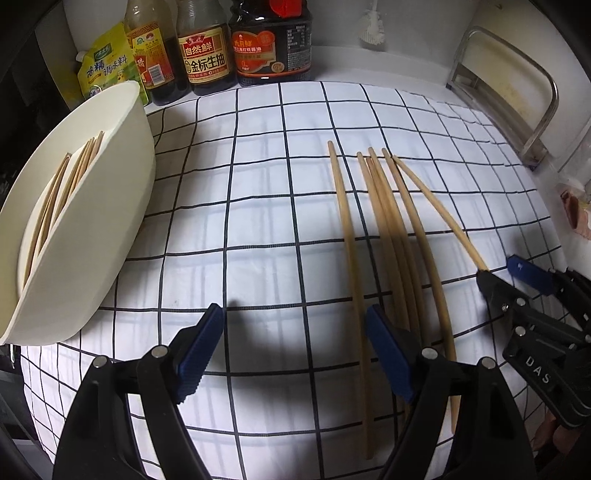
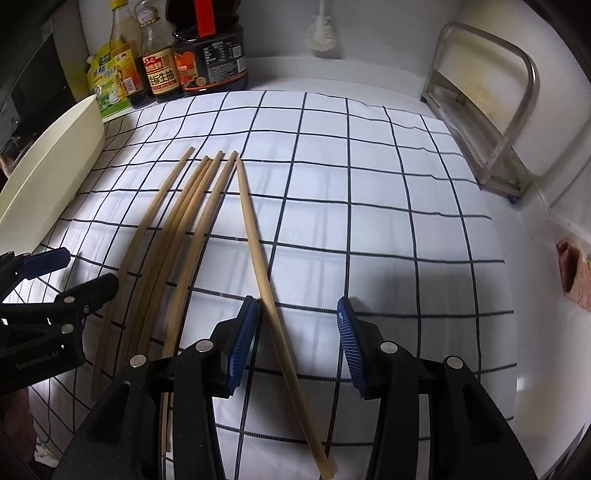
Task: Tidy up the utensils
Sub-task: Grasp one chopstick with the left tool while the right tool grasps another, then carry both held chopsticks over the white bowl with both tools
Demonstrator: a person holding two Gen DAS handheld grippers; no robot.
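The right gripper (image 2: 295, 345) is hovering half-open, holding nothing, astride the rightmost chopstick (image 2: 264, 273), whose long axis is running away toward the checked cloth's (image 2: 369, 184) far edge. Left gripper (image 1: 295, 354), wide and empty, is sitting left of the bundle, near the white holder (image 1: 92, 240).

A white surface (image 1: 406, 59) carries a white cloth with a dark grid (image 1: 258, 221), brightly lit from above. Ahead of the hand-held gripper, against a white wall (image 2: 369, 29), stand sauce bottles (image 1: 210, 48) and a yellow seasoning pouch (image 1: 103, 62). A white brush (image 2: 321, 33) hangs on that wall. Ahead to the right stands a metal rack (image 2: 487, 110).
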